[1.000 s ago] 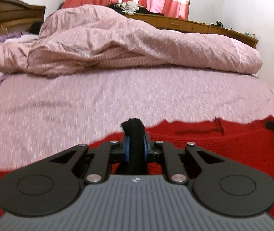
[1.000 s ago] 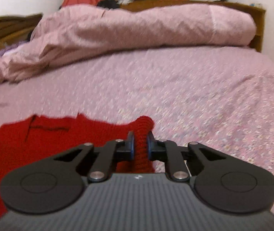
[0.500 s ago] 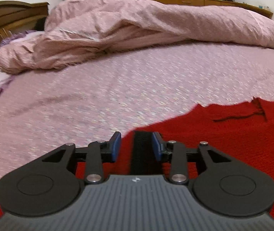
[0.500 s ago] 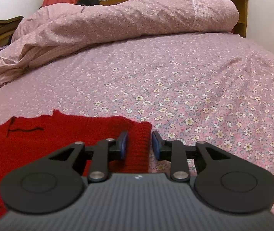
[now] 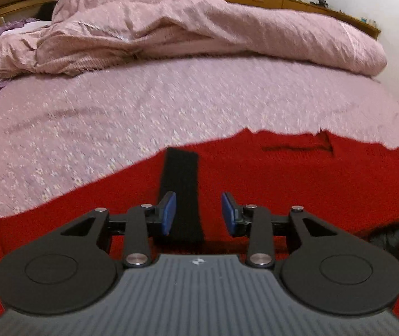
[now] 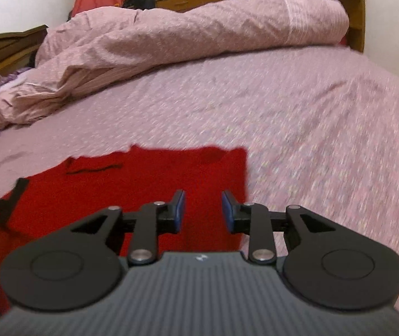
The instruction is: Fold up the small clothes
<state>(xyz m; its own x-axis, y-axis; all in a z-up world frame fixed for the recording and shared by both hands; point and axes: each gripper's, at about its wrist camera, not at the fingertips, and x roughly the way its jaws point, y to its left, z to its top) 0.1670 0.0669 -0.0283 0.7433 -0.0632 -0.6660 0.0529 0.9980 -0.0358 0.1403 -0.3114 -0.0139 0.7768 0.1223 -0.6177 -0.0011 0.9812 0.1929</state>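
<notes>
Item: red knitted garment with a black ribbed band [image 5: 297,184], small, lying flat on the pink floral bedsheet [image 5: 143,106] at the near edge of the bed

Position: spread directly below and ahead of both grippers; long axis runs side to side across the views; far hem ragged, a dark slit near it

Left gripper [image 5: 198,212]: blue pads apart, jaws have just been opening; black ribbed band [image 5: 181,190] lies between them, not pinched, running away from the camera

Right gripper [image 6: 203,211]: pads apart, jaws likewise just opened; nothing clamped; poised over the garment's right-hand edge [image 6: 244,173], red knit under the left pad, bedsheet under the right

Nearer hand: each is over its own end, left at the band, right at the side edge

Background: crumpled pink duvet [image 6: 194,36] well apart, across the far side

Judgement: a fold appears just laid down; next grasp likely at an edge
</notes>
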